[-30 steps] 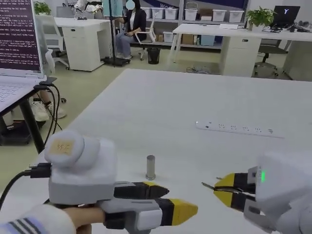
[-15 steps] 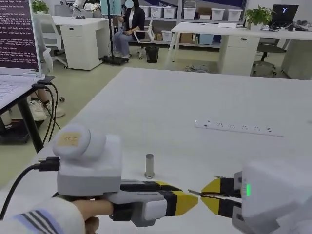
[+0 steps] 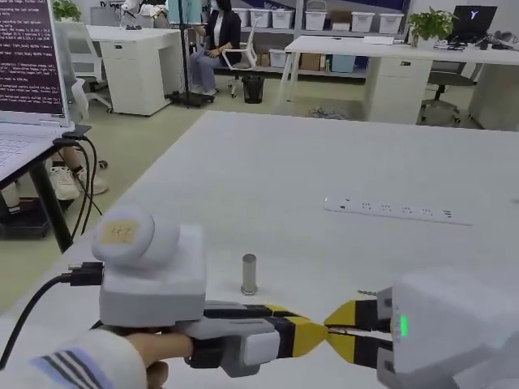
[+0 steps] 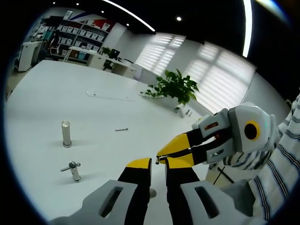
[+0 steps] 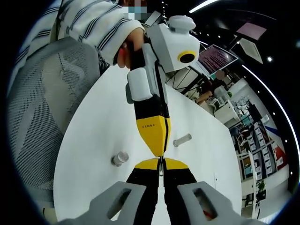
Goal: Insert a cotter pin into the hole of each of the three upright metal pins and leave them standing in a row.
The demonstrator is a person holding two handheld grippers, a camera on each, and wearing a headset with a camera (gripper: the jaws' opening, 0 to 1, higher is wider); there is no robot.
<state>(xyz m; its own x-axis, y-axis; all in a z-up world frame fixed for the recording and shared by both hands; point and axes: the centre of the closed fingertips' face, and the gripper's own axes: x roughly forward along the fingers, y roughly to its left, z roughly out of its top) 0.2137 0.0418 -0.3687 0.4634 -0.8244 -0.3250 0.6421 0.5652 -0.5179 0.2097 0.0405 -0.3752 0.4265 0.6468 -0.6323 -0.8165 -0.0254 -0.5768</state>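
Observation:
One upright metal pin [image 3: 249, 275] stands on the white table [image 3: 268, 178], just behind the grippers. The left gripper view has that pin [image 4: 65, 133], a second metal pin [image 4: 74, 169] with a cotter pin through it, and a third [image 4: 152, 192] under my jaws. My right gripper [image 3: 331, 330] is shut on a thin cotter pin [image 3: 357, 328]. My left gripper [image 3: 312, 334] points at it tip to tip, its jaws close together with nothing between them. In the right gripper view the cotter pin [image 5: 161, 167] nearly touches the left gripper [image 5: 159, 151].
A loose cotter pin [image 4: 122, 130] lies further out on the table. A white power strip [image 3: 397, 212] lies at the far right. A laptop [image 3: 24, 81] stands on a side stand to the left. A person sits in the background.
The two grippers have closed in on each other, the left moving right and the right moving left, until their yellow tips almost meet. The upright pin has stayed put.

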